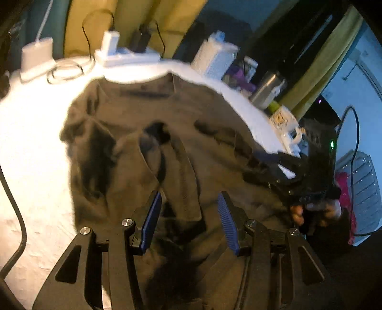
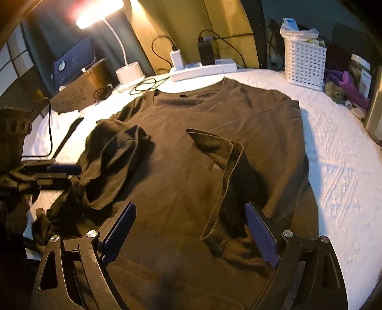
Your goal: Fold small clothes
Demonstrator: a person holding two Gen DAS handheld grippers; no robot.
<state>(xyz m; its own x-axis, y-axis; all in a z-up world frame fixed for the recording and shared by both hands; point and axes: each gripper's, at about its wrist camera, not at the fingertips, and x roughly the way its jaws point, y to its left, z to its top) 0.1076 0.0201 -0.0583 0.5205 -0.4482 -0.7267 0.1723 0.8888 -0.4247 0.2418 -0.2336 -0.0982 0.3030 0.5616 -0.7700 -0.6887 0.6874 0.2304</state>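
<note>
Brown shirt [image 2: 191, 147] spread flat on white cloth [image 2: 339, 167], mid-frame, both sleeves folded inward. Left gripper [image 1: 189, 214] and right gripper [image 2: 191, 233] parted above it, grasping nothing

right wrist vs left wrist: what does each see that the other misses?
Right wrist only: the lit lamp head, a dark box beside the lamp base.
Left wrist only: a patterned mug, a metal flask, a slatted chair.
Both: the brown T-shirt with sleeves folded in, the power strip, the white basket.
</note>
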